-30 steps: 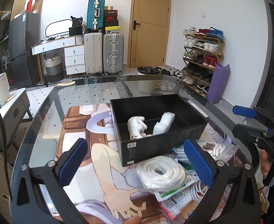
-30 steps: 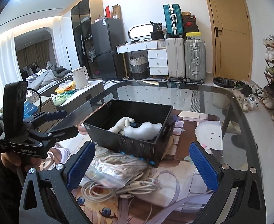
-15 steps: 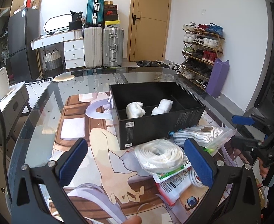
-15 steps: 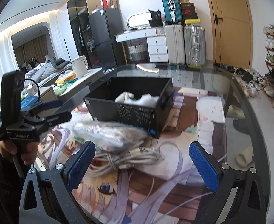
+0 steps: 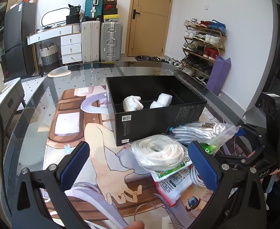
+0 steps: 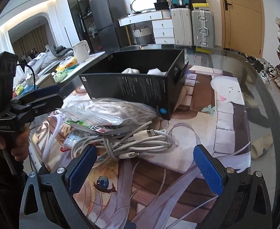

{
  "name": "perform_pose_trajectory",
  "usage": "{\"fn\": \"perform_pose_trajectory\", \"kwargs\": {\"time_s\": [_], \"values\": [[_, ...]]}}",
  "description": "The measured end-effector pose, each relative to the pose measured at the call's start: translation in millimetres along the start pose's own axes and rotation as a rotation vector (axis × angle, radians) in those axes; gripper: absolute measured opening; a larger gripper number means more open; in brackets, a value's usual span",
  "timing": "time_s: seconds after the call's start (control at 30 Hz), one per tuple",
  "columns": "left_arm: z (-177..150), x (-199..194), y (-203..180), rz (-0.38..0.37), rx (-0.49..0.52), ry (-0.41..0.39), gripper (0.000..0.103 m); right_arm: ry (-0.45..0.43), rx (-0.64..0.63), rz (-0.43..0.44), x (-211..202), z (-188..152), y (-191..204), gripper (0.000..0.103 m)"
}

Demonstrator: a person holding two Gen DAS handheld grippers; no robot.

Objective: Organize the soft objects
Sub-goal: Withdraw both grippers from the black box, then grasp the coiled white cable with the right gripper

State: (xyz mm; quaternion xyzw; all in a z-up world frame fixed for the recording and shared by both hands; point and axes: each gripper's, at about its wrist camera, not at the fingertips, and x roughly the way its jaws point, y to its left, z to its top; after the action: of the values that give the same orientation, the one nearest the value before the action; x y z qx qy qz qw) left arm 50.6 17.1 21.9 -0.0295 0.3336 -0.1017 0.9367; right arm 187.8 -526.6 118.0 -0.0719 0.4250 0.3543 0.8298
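Note:
A black divided box [image 5: 178,114] [image 6: 140,87] stands on the glass table and holds two white soft bundles [image 5: 133,103] [image 5: 161,100]. In front of it lie a bagged white strap roll [image 5: 158,150], a bag of white striped cloth [image 5: 199,130] [image 6: 109,110] and a bundle of white cables [image 6: 132,143]. My left gripper [image 5: 140,168] is open and empty just before the strap roll. My right gripper [image 6: 145,169] is open and empty just before the cables.
An illustrated mat [image 5: 82,152] covers the table. A red and white packet [image 5: 176,187] lies under the bags. Suitcases [image 5: 101,38], a door and a shoe rack [image 5: 202,45] stand behind the table.
Both grippers have pulled back and lowered from the box. The bags and cables now lie nearer the fingers. Both stayed open.

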Motion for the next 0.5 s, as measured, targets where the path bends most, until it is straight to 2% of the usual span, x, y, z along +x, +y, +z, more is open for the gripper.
{"fn": "perform_pose_trajectory", "kwargs": {"time_s": [0.37,0.5], "values": [[-1.7,2.5,-4.6,0.007,0.020,0.014,0.103,0.054,0.000,0.014,18.6,1.9,3.7,0.102],[-1.6,3.0,-4.2,0.007,0.021,0.017,0.103,0.047,-0.019,0.008,21.3,1.4,8.2,0.101]]}}
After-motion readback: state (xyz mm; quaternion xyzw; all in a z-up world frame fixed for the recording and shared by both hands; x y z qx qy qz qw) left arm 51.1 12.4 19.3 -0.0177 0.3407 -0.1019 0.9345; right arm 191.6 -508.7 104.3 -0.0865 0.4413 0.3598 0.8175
